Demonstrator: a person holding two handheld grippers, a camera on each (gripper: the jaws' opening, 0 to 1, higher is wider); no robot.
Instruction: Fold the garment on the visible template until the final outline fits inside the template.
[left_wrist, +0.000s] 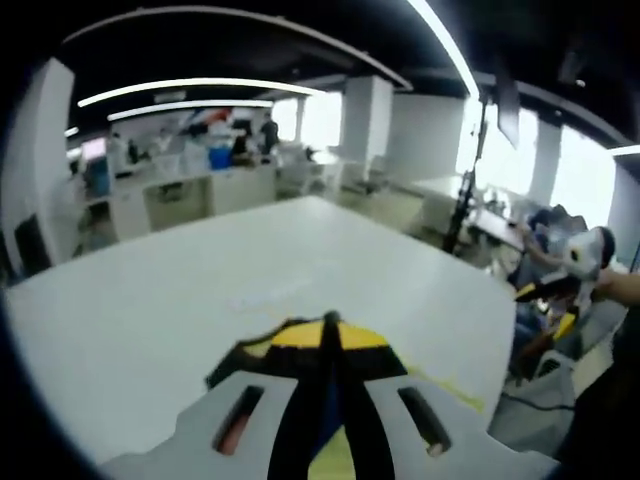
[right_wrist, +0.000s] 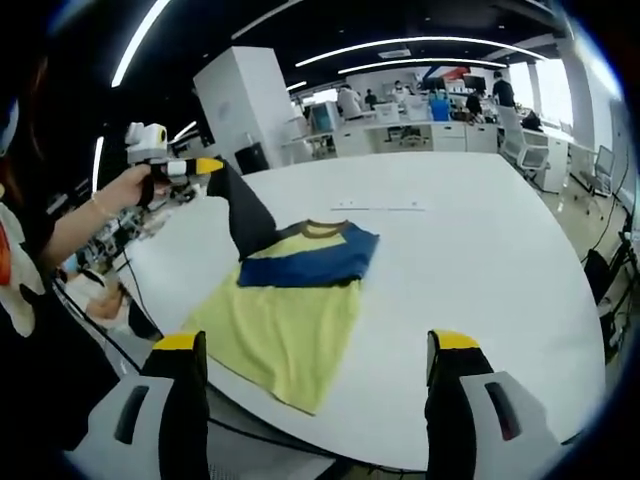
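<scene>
A yellow T-shirt with a navy top lies flat on the white table, near its front left edge. The left gripper, held in a person's hand, is shut on the navy sleeve and holds it up above the shirt's left side. In the left gripper view its jaws are closed on dark cloth. My right gripper stands open over the shirt's hem, apart from it; it also appears as the right gripper at the table's far right.
Faint markings cross the table beyond the collar. The table edge runs just under the right jaws. Desks, pillars and people fill the office behind; a tripod stand rises past the table's far side.
</scene>
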